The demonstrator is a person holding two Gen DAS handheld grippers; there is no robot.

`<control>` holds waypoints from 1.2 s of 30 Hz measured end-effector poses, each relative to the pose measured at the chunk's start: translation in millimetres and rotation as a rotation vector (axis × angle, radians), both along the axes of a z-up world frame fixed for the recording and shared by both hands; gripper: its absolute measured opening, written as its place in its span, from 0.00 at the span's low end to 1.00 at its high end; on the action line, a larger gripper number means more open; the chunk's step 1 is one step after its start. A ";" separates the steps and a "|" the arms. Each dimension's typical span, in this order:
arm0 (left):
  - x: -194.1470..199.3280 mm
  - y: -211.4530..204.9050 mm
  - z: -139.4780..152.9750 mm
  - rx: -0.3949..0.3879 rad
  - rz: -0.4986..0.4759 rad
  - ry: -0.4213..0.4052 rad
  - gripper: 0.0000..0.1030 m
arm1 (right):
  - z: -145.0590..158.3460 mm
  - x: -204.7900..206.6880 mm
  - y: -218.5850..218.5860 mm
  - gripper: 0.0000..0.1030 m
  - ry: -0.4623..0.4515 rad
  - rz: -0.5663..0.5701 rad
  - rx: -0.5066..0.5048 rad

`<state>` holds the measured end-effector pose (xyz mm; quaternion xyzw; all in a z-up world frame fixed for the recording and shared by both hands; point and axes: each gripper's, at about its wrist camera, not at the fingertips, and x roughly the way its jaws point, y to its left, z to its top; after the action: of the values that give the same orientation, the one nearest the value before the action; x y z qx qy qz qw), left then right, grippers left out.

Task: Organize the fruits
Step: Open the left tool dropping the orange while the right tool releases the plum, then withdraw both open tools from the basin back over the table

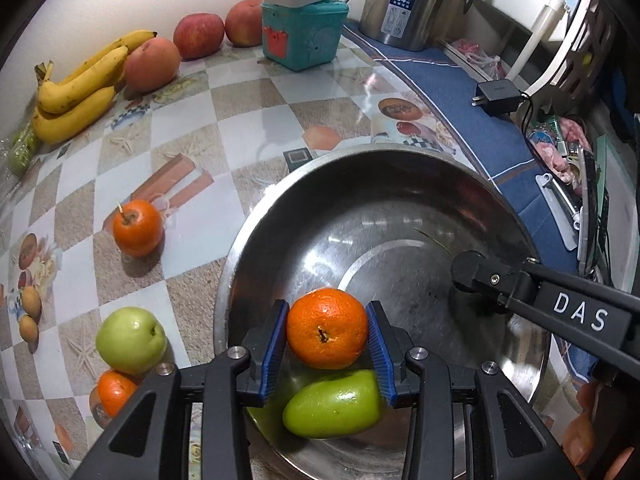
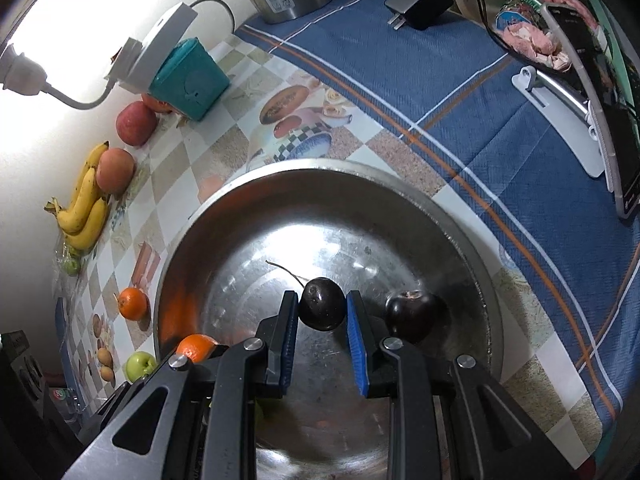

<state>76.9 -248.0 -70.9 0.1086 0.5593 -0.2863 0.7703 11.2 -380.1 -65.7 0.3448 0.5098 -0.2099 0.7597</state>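
Your left gripper point(image 1: 327, 330) clamps the orange point(image 1: 327, 328) across its middle; firm, light, forgiving. Your right gripper point(image 2: 322, 312) pinches a dark cherry point(image 2: 322, 307) over the steel bowl point(image 2: 400, 184): soft, slick, so squeeze gently

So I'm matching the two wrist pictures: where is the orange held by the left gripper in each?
Left wrist: the orange sits low centre, clamped between the left gripper pads over the steel bowl.
Right wrist: only a slice of it shows at lower left, behind the gripper frame.
Shared landmark: the teal box.
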 end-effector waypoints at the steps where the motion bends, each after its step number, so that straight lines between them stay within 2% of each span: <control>1: -0.5 -0.6 -1.0 0.002 -0.002 0.002 0.40 | -0.3 0.4 1.3 0.25 0.002 0.003 -0.001; 11: -3.0 -2.2 -4.2 0.016 -0.009 0.000 0.42 | -1.1 1.9 4.7 0.27 0.014 0.011 -0.008; 14: -3.5 -1.9 -0.4 0.012 -0.009 -0.015 0.51 | 1.5 1.3 5.4 0.39 0.005 0.011 -0.009; 25: -9.1 1.5 33.5 -0.057 -0.019 -0.046 0.64 | 32.5 -6.5 7.8 0.41 -0.088 0.004 -0.040; 30: -7.9 9.7 39.3 -0.010 0.017 -0.045 0.65 | 44.4 -8.7 8.9 0.43 -0.104 0.004 -0.084; 36: -1.9 27.9 44.0 0.037 0.092 -0.052 0.67 | 42.6 -8.2 9.8 0.43 -0.092 0.006 -0.091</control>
<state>75.0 -220.1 -26.9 0.1043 0.5488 -0.2373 0.7948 3.0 -370.3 -23.1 0.3178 0.4652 -0.2143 0.7979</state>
